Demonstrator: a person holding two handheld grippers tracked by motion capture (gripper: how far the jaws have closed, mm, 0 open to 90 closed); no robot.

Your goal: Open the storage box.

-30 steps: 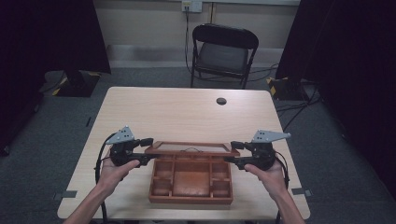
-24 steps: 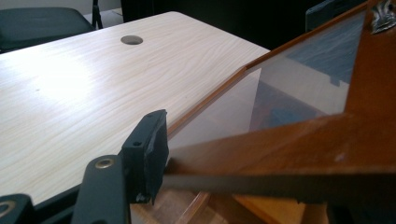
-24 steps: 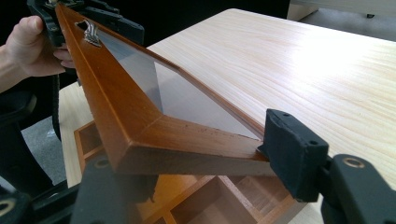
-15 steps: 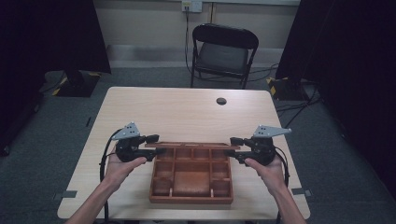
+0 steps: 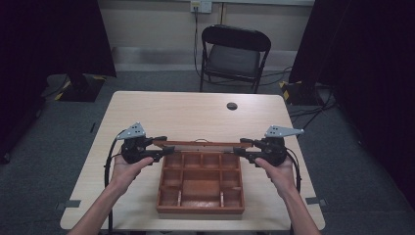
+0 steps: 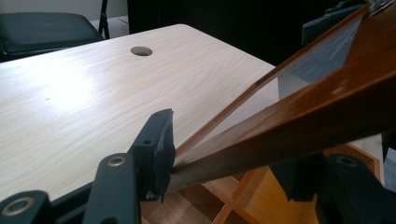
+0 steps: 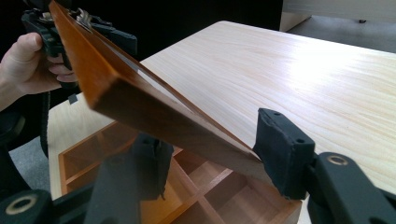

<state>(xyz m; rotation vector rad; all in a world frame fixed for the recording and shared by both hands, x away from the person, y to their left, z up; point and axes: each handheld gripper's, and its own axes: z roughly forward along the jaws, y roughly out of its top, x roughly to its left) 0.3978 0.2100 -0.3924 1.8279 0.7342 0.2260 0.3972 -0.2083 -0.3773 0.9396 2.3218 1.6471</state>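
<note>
Both forearms reach fwd, L gripper [image 5: 155, 149] & R gripper [image 5: 250, 148] face inward, each clamped on opposite ends of raised lid [image 5: 198, 144] over wooden box [image 5: 199, 209]

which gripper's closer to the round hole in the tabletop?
Right. The right gripper sits just nearer than and right of the hole; the left gripper is farther off to its left. Both grip the box lid.

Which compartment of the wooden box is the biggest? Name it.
The wide middle compartment in the near row of the wooden box, at the person's edge: it spans far more width than the small squarish cells beside it and along the rows beyond.
</note>
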